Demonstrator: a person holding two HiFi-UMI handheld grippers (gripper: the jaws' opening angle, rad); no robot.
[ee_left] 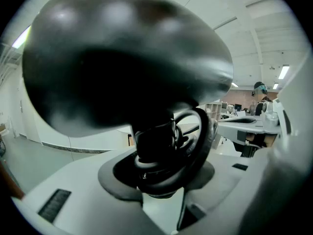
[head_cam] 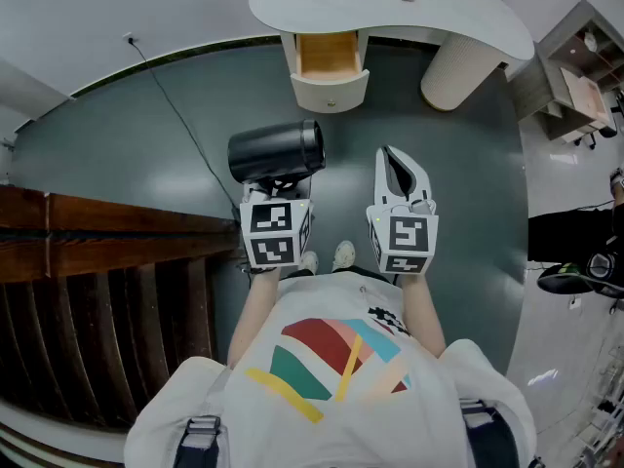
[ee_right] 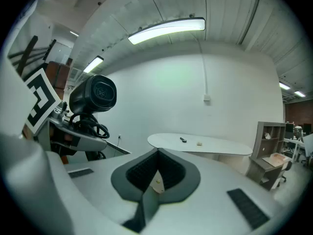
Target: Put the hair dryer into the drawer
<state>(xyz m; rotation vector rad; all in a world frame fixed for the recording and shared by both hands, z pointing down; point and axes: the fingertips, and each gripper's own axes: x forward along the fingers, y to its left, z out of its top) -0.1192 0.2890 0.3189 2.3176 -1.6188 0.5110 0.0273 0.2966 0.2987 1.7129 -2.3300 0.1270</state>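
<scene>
- Desk (head_cam: pixel 468 18): white, curved top, well ahead of both your tools. It is the far target, with bare floor between you and it.
- Drawer (head_cam: pixel 329 57): under the desk's left end, already pulled open. The wooden inside faces up, and the part that shows looks empty. It lies ahead of your left tool and slightly to its right.
- Hair dryer (head_cam: pixel 276 151): black, off the floor, carried in your left tool. The barrel lies crosswise above the jaws, nozzle end toward your right tool. The handle drops down between the jaws.
- Left gripper (head_cam: pixel 276 185): jaws spread fairly wide but clamped on the dryer handle. The grip is low on the handle, so the head rides above it.
- Right gripper (head_cam: pixel 390 159): jaws closed together with nothing between them. It is level with the left tool, just to its right, and not touching the dryer.
- Cord (ee_left: pixel 195 146): coiled in loops round the handle at the jaws. I can't tell how securely it is bundled.
- Step, as I read it: the grasp is done and you're in the carry phase, with nothing in the drawer yet.
- Next: walk the left tool forward until the dryer is over the opening.
- The drawer looks narrow against the barrel, so you'll probably need to turn the barrel along the drawer's depth before lowering.
- Lower until the body rests inside, then open the jaws. Watch that the coil goes in too and doesn't hang over the front.
</scene>
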